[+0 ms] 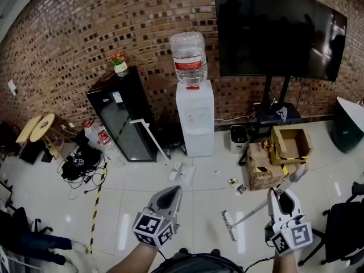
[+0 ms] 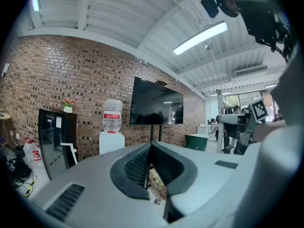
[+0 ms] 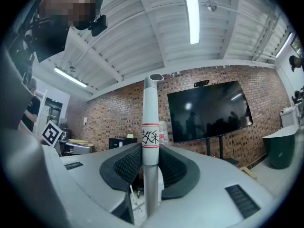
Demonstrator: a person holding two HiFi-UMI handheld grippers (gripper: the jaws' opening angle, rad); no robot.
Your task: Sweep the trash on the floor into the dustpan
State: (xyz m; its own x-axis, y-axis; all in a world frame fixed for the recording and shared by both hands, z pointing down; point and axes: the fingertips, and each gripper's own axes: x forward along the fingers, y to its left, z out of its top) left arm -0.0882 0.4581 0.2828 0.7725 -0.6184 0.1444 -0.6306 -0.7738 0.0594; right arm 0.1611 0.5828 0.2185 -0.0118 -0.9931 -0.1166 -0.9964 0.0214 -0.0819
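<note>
Head view: right gripper (image 1: 282, 197) clamps the broom handle (image 1: 253, 211); brush head (image 1: 227, 225) sits down-left of it. Trash scraps (image 1: 232, 181) lie just beyond the brush. Dustpan (image 1: 181, 173) lies farther left, nearer the left gripper (image 1: 173, 191).
Left gripper view: jaws apparently together, empty.
Right gripper view: handle upright between the jaws.

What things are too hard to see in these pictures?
- Floor scraps: head view, too small to name.
- Broom bristles: right gripper view, hidden beneath the right gripper.
- Water bottle label: head view, print too small to read.
</note>
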